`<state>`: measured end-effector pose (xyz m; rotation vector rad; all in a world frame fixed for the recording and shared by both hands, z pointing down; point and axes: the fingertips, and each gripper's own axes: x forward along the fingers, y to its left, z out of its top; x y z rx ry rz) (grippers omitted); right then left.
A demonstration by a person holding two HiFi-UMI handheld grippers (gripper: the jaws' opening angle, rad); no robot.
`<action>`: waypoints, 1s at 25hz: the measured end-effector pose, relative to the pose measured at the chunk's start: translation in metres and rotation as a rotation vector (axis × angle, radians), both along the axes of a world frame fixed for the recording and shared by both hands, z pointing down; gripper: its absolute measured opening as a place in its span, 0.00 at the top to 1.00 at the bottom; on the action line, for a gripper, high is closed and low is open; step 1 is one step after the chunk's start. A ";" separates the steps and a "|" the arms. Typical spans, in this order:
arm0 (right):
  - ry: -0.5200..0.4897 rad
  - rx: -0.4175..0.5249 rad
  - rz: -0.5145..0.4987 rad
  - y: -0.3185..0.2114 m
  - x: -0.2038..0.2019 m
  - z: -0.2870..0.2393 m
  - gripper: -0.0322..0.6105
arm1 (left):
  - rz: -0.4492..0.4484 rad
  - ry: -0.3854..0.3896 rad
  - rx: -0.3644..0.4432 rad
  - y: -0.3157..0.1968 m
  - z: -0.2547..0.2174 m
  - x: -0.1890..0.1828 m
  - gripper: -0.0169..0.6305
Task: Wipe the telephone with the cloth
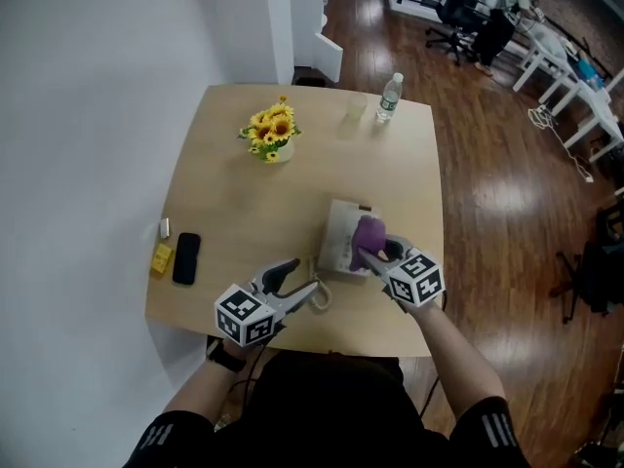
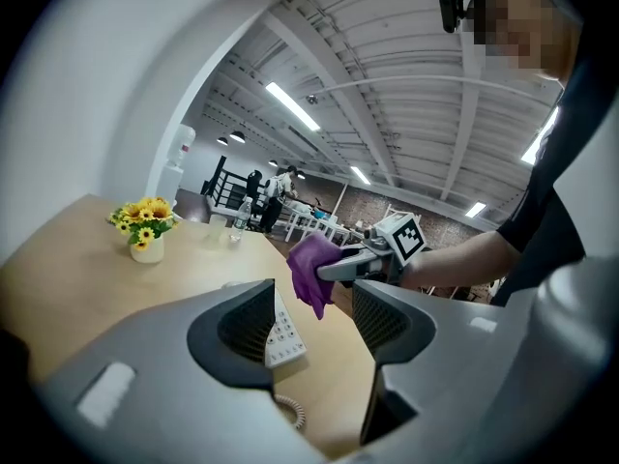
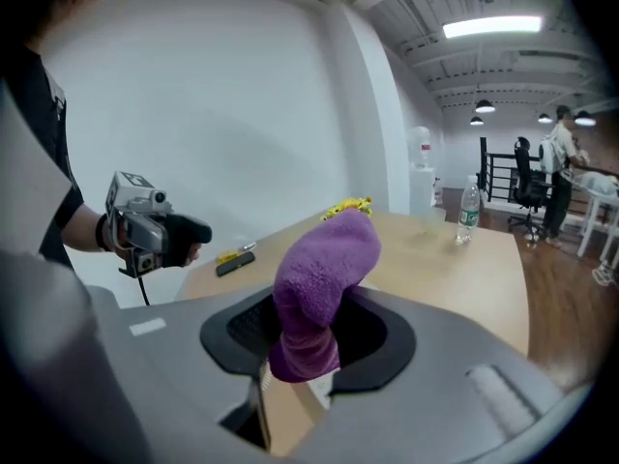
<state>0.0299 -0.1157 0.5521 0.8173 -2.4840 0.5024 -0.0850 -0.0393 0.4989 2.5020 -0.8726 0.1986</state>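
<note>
A white telephone lies on the wooden table, right of centre near the front edge. Over its right side hangs a purple cloth, with my right gripper shut on it; in the right gripper view the cloth fills the gap between the jaws. My left gripper stands open just left of the phone, beside its coiled cord. In the left gripper view the phone's keypad shows between the open jaws, and the cloth hangs above it.
A pot of yellow flowers stands at the table's back left. A water bottle and a clear cup are at the back edge. A black smartphone and a yellow item lie at the left edge.
</note>
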 end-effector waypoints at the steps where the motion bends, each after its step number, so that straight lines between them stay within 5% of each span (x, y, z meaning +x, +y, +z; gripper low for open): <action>1: 0.030 -0.004 -0.012 -0.009 -0.005 0.007 0.73 | -0.002 -0.003 -0.006 -0.004 0.003 -0.002 0.59; 17: 0.573 0.045 -0.330 -0.125 -0.066 0.108 0.73 | -0.078 -0.078 -0.112 -0.008 0.042 -0.048 0.57; 25: 0.545 0.042 -0.306 -0.114 -0.073 0.130 0.73 | -0.103 -0.052 -0.114 -0.018 0.042 -0.058 0.57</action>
